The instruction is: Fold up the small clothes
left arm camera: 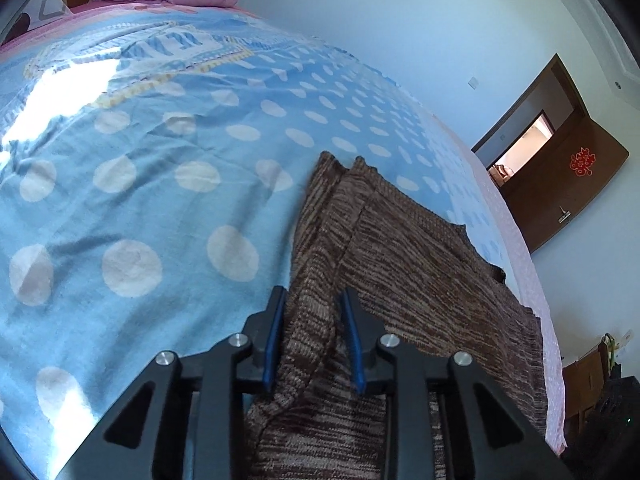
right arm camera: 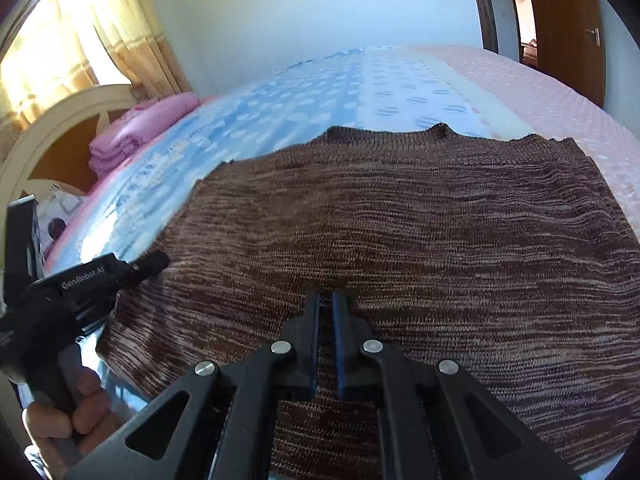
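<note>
A brown knit sweater (left arm camera: 400,260) lies spread on the bed; in the right wrist view the sweater (right arm camera: 400,220) is flat, with its neckline at the far edge. My left gripper (left arm camera: 314,300) is shut on a raised fold of the sweater's edge, and the knit bunches between the blue pads. From the right wrist view, the left gripper (right arm camera: 100,280) sits at the sweater's left edge, held by a hand (right arm camera: 68,412). Over the sweater's near middle, my right gripper (right arm camera: 326,298) is shut, pads almost together, with no fabric visible between them.
The bed sheet (left arm camera: 160,200) is blue with white dots, turning pink towards the far side. A folded pink quilt (right arm camera: 140,128) lies by the headboard (right arm camera: 60,128). Behind it hang curtains (right arm camera: 100,20). A brown door (left arm camera: 560,168) stands open beyond the bed.
</note>
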